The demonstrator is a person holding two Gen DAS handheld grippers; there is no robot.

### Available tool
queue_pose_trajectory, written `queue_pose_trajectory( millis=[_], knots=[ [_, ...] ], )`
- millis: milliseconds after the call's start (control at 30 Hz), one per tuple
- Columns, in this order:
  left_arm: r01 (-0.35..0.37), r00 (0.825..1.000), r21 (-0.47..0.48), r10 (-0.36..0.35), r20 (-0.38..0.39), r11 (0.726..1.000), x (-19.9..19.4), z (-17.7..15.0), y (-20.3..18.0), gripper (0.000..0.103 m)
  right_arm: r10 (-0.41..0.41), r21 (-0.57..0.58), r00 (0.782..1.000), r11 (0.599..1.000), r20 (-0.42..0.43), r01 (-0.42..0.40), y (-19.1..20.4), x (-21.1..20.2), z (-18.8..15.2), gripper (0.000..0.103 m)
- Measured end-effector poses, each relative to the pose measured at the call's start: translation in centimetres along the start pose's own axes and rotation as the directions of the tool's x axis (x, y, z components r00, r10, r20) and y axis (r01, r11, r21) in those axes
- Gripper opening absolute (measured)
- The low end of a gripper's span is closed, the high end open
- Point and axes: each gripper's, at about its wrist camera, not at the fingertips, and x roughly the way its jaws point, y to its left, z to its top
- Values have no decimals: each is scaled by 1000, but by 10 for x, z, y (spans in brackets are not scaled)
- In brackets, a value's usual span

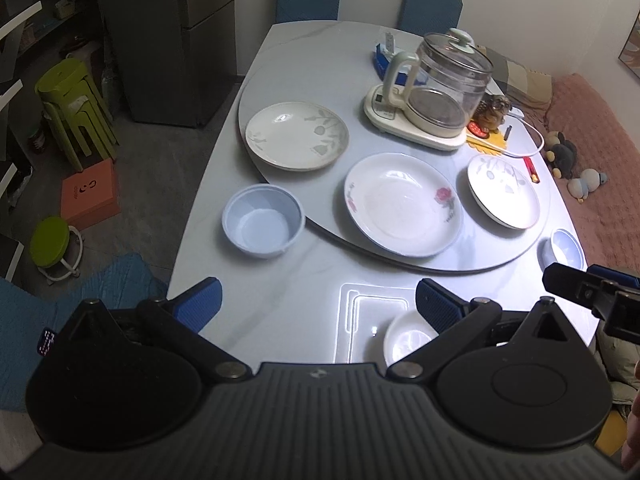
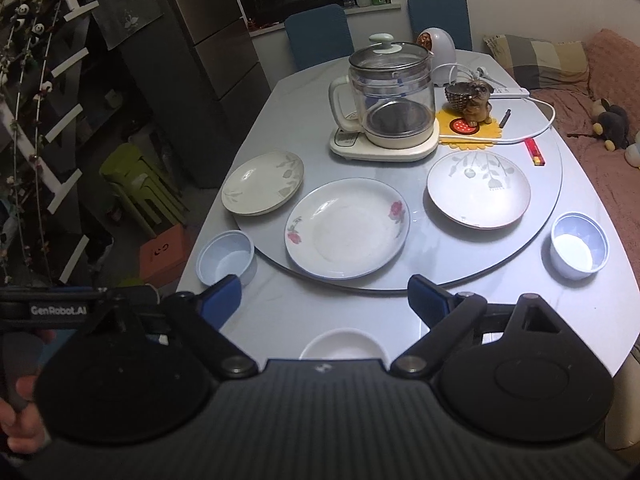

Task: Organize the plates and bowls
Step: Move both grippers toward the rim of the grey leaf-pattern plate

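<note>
Pale marble dining table [image 2: 592,320] with a round grey turntable [image 2: 540,216], dishes well apart.

We hold both grippers with jaws spread and empty; ahead of our right gripper [image 2: 324,300] lies the rose-printed white plate [image 2: 346,234], below it the small white bowl [image 2: 344,345], while our left gripper [image 1: 318,304] sits nearer the pale blue plastic bowl [image 1: 262,222].

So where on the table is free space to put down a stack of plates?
Bare table lies in front, between the turntable edge and the white bowl, and on the near right below the blue bowl. The turntable is crowded: three plates and the kettle.
</note>
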Motion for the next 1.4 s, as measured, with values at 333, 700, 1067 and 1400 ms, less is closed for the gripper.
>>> queue_pose_trajectory(
  millis=[333,700,1067,1400],
  knots=[
    [34,999,-8,-34,-18,999,44,41,65,103,-13,13,1000,1000,-8,13,47,49,22,79],
    [144,989,3,-144,-19,990,109,91,117,103,-30,42,999,999,-14,31,83,117,46,68],
    [223,974,7,-222,-49,975,194,146,144,90,-72,88,996,993,-53,77,95,197,80,49],
    [269,954,-54,-273,-124,962,284,183,153,62,-104,55,988,992,-112,111,92,273,115,37]
  ],
)
